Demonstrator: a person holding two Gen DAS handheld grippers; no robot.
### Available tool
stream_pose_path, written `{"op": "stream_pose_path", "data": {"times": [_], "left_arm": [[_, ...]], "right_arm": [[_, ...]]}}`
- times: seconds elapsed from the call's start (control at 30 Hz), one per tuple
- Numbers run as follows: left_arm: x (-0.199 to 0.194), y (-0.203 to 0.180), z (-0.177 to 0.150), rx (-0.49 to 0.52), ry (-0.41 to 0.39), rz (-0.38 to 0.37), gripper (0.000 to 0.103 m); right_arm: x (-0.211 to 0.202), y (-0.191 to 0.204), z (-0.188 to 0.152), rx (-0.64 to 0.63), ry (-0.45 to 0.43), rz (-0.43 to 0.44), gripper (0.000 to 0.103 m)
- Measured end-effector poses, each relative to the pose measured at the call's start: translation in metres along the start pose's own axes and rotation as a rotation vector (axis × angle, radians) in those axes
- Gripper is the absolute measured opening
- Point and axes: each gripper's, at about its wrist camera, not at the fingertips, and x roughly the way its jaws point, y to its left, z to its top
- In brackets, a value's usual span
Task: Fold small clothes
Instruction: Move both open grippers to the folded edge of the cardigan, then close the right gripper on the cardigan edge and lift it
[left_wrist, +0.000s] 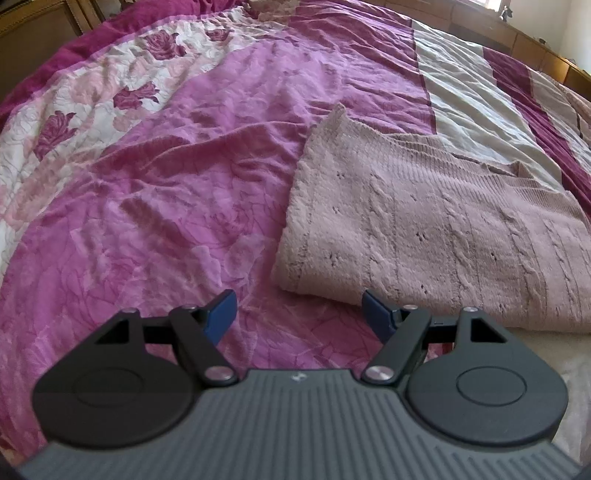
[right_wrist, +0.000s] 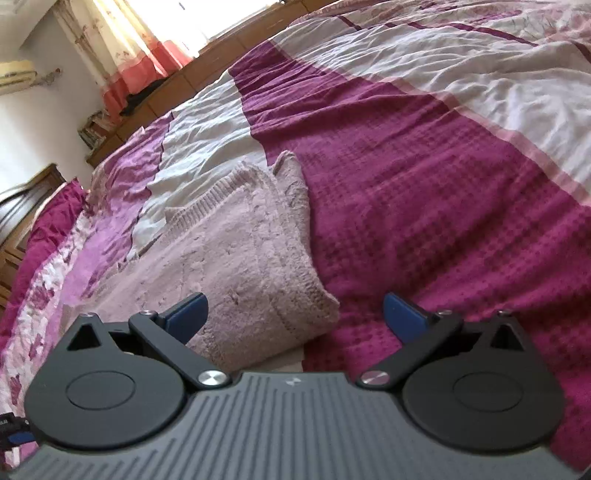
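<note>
Hovering wide open and empty, each hand-held gripper (left_wrist: 299, 314) (right_wrist: 295, 314) is needing a matching near corner of the pink sweater (left_wrist: 424, 221) (right_wrist: 240, 251).

Right gripper (right_wrist: 295, 314) jaws spread wide over the folded pink sweater's (right_wrist: 243, 251) corner on the bedspread (right_wrist: 424, 177).
</note>
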Motion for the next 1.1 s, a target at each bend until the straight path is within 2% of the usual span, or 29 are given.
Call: {"op": "stream_pose_path", "data": {"times": [0.2,0.33,0.57,0.67,0.7,0.77,0.8,0.83,1.0,1.1], "left_arm": [[0.004,-0.006,-0.004,0.015,0.017,-0.012,0.076],[0.006,-0.009,-0.006,0.032,0.025,-0.014,0.076],[0.006,-0.008,-0.006,0.032,0.028,-0.015,0.076],[0.007,-0.007,-0.005,0.031,0.031,-0.010,0.076],[0.007,-0.006,-0.005,0.031,0.031,-0.008,0.076],[0.007,-0.004,-0.004,0.030,0.029,-0.001,0.076],[0.007,-0.003,-0.004,0.029,0.029,0.002,0.076],[0.007,-0.002,-0.004,0.027,0.029,0.006,0.076],[0.010,0.004,-0.003,0.017,0.039,0.022,0.076],[0.010,0.004,-0.004,0.013,0.042,0.025,0.076]], "right_arm": [[0.000,0.007,0.001,0.019,0.008,0.045,0.103],[0.005,0.010,-0.001,0.042,0.029,0.146,0.103],[0.020,0.013,0.010,0.103,-0.016,0.171,0.103],[0.027,0.013,0.016,0.115,-0.045,0.159,0.097],[0.031,0.013,0.018,0.118,-0.049,0.154,0.091],[0.034,0.015,0.021,0.116,-0.064,0.131,0.071],[0.034,0.015,0.021,0.114,-0.079,0.109,0.046],[0.034,0.016,0.022,0.115,-0.088,0.083,0.036],[0.036,0.009,0.023,0.149,-0.089,0.097,0.035],[0.043,-0.001,0.023,0.219,-0.054,0.114,0.039]]}}
